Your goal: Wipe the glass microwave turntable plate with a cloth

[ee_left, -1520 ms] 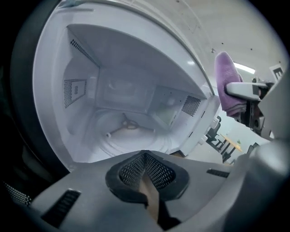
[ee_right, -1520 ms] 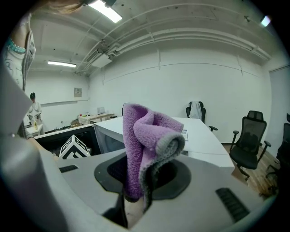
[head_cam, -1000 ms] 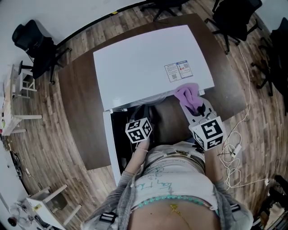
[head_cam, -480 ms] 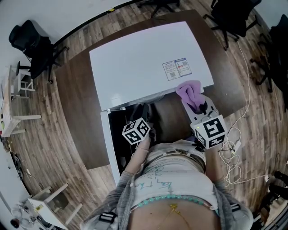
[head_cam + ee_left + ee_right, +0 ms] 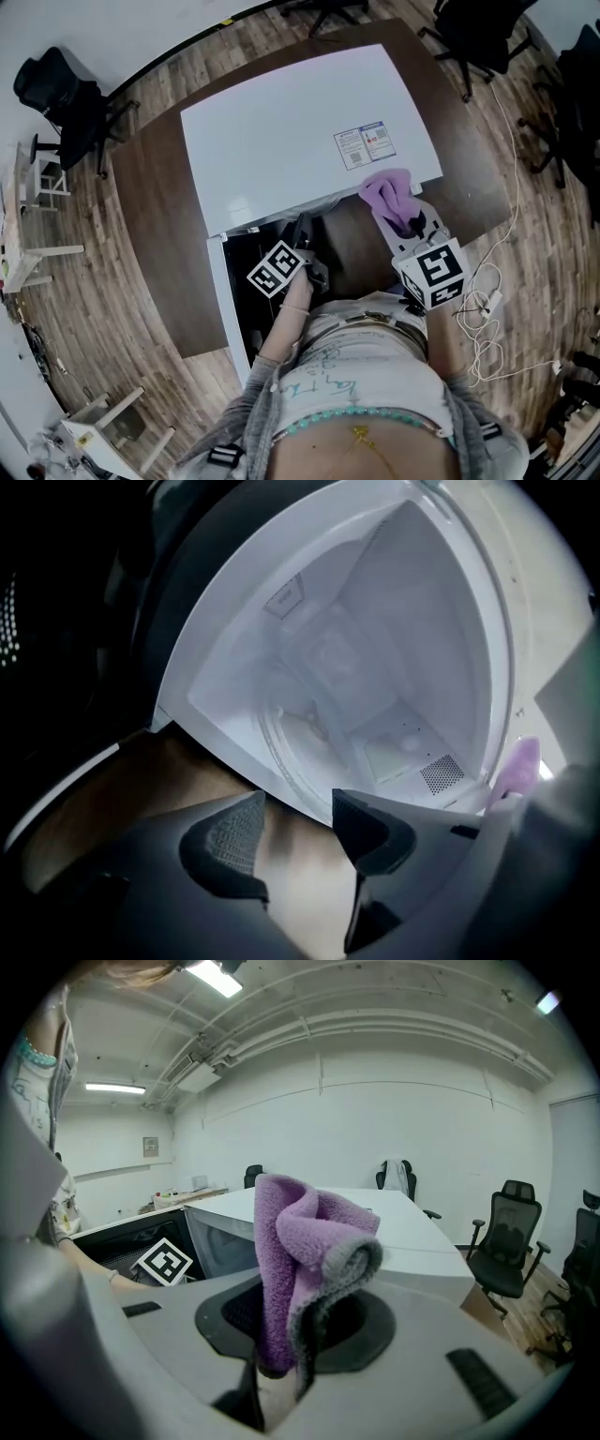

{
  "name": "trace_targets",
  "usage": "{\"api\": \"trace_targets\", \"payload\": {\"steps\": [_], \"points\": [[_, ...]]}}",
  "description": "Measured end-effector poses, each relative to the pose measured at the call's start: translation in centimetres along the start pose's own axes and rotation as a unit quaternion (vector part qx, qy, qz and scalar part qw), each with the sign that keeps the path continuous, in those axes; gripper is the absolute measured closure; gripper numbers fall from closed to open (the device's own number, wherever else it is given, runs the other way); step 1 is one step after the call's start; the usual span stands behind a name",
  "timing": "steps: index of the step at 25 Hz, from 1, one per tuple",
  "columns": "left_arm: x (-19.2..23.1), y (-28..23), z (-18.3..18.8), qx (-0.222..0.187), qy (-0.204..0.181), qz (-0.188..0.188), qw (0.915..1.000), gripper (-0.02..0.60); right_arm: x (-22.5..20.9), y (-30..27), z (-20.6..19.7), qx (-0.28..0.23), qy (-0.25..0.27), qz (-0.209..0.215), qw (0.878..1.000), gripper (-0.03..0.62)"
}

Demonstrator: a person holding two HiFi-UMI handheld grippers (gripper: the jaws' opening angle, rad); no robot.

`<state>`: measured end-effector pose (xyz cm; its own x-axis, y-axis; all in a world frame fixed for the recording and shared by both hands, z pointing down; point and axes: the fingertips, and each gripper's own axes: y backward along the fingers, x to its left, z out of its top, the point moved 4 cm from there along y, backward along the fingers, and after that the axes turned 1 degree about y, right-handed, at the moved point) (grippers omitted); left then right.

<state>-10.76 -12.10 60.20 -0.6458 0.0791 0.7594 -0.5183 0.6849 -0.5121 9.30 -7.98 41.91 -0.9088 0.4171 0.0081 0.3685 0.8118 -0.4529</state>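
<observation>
Glass turntable plate (image 5: 298, 735): lies flat on the floor of the open microwave (image 5: 422, 621), at twelve o'clock from the left gripper (image 5: 295, 806). Judged rigid, smooth, slippery, breakable and fairly heavy; best held at its near rim or wiped in place. Left gripper jaws have just been opening and stand spread, nothing between them. Right gripper (image 5: 298, 1326), at three o'clock, pinches a folded purple cloth (image 5: 291, 1232), judged soft and light.

The white box-shaped microwave (image 5: 300, 131) has a smooth, faintly glossy shell with a paper-like printed label (image 5: 365, 145) on its top. Inside it, the clear round glass turntable plate (image 5: 291, 731) looks slick. Beside the microwave, the purple fleecy cloth (image 5: 300, 1241) is soft and napped, with a grey edge. Under the microwave, the dark brown tabletop (image 5: 173, 281) shows matt wood grain.
</observation>
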Motion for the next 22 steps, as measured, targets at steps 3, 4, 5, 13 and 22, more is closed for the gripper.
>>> {"api": "trace_targets", "payload": {"steps": [3, 4, 5, 13, 22], "points": [[0.2, -0.5, 0.3, -0.002, 0.045, 0.000, 0.9990, 0.362, 0.0, 0.0, -0.1, 0.002, -0.001, 0.000, 1.000, 0.487], [0.3, -0.7, 0.3, -0.002, 0.060, -0.001, 0.9982, 0.358, 0.0, 0.0, -0.1, 0.003, -0.002, -0.001, 1.000, 0.487], [0.3, -0.9, 0.4, -0.001, 0.076, -0.001, 0.9971, 0.357, 0.0, 0.0, -0.1, 0.003, -0.003, -0.002, 1.000, 0.487], [0.5, -2.4, 0.5, 0.008, 0.135, -0.002, 0.9909, 0.351, -0.2, 0.0, -0.6, 0.009, -0.009, -0.008, 1.000, 0.487], [0.7, -2.9, 0.6, 0.013, 0.152, 0.003, 0.9882, 0.351, -0.4, 0.2, -0.9, 0.014, -0.012, -0.012, 1.000, 0.486]]}}
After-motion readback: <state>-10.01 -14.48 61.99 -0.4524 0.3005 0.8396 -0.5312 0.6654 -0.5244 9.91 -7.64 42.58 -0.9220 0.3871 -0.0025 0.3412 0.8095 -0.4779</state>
